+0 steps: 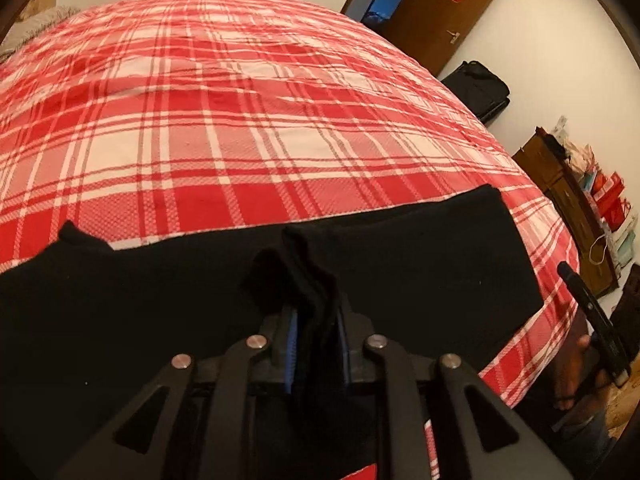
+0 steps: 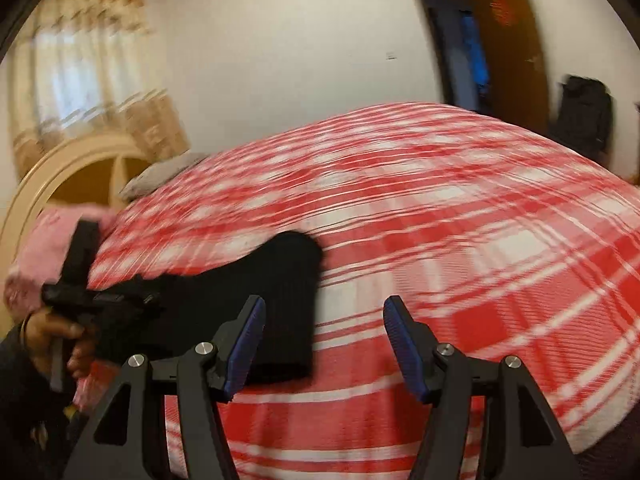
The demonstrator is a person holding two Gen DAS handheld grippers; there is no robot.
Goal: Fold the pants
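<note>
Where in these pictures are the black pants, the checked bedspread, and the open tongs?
black pants (image 1: 420,264): left wrist view, flat folded part on the bed.
checked bedspread (image 1: 240,112): left wrist view, bare middle.
right tongs (image 2: 324,348): right wrist view, gap between the open blue-padded tips.

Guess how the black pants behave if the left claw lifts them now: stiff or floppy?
Likely floppy: the black fabric pants bunch in soft folds inside the shut left claw. Probably light and drapey, lying flat against the red plaid bedspread. The unheld end would likely sag.

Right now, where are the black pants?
The black pants lie across the near edge of the red plaid bedspread, one bunched fold pinched in the left gripper.
</note>
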